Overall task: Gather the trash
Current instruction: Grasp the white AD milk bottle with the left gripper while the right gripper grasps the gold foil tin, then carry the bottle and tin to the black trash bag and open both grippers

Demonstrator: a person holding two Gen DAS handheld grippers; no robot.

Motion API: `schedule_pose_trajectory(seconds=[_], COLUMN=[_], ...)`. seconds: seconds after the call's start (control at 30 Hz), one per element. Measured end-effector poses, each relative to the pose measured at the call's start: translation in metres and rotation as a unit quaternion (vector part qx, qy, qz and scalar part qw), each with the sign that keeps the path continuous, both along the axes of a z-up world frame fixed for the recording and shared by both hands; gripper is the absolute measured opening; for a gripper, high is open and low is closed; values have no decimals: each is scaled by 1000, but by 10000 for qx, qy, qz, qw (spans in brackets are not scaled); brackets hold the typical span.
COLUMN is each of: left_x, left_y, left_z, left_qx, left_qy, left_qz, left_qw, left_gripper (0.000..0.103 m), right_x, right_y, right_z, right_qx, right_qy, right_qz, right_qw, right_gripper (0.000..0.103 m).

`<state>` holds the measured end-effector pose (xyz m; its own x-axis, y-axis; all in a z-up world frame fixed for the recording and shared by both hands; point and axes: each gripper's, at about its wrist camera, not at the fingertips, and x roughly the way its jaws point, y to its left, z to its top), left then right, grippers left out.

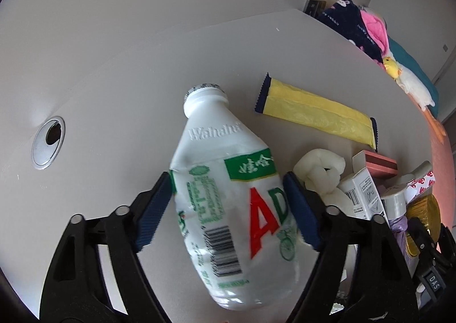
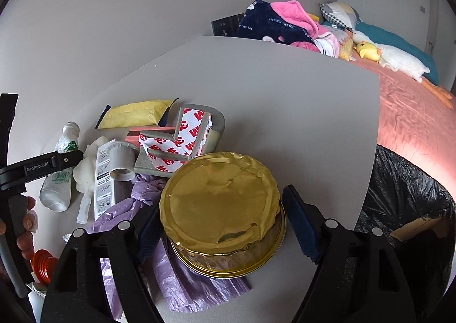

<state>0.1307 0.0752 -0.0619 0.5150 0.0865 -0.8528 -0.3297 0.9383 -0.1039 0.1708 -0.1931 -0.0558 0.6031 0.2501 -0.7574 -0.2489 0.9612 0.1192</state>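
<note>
Left wrist view: I am closing the left gripper [image 1: 228,203] on a white plastic bottle [image 1: 228,200], its ribbed blue pads pressing both sides of the crinkled label, so the bottle is tilting neck-forward over the grey surface [image 1: 114,80]. Beyond it a flat yellow wrapper [image 1: 316,112] is lying, with a knotted white foam lump [image 1: 322,174] and small cartons crowding just right (probably still to be cleared).

Right wrist view: I am bringing the right gripper [image 2: 219,223] around a round gold foil tin [image 2: 219,209], jaws spread to either side; the far pad is standing apart from the rim, so nothing is gripped. The dented tin is resting on crumpled purple film [image 2: 182,280], and a black-lined bin [image 2: 399,203] is waiting beside the surface edge, between surface and pink bed [image 2: 413,112].
</note>
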Motion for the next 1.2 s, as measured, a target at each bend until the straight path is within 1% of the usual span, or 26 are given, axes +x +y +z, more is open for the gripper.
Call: schedule_pose_trajectory(seconds=[0.17, 0.33, 0.53, 0.77, 0.93, 1.2], left_x=[-6, -17, -30, -33, -34, -23], left_y=[4, 11, 2, -26, -53, -107], left_z=[0, 3, 26, 49, 59, 66], left_qx=[-75, -421, -410, -413, -551, -676], left_qy=[-77, -229, -514, -736, -855, -945], left_qz=[-71, -81, -225, -551, -822, -1347], left_qw=[9999, 9988, 9976, 9949, 9914, 9841], left_gripper=[69, 68, 68, 68, 68, 68], right_x=[-8, -16, -25, -42, -53, -65], right_y=[-3, -6, -13, -28, -48, -81], right_z=[9, 17, 28, 40, 46, 55], right_qx=[75, 158, 248, 291, 339, 375], right_qy=[-97, -136, -242, -418, -495, -632], right_qz=[-13, -31, -110, -261, -422, -732], right_qw=[9999, 9998, 9993, 9984, 9973, 9946], right_gripper=[79, 79, 79, 79, 79, 79])
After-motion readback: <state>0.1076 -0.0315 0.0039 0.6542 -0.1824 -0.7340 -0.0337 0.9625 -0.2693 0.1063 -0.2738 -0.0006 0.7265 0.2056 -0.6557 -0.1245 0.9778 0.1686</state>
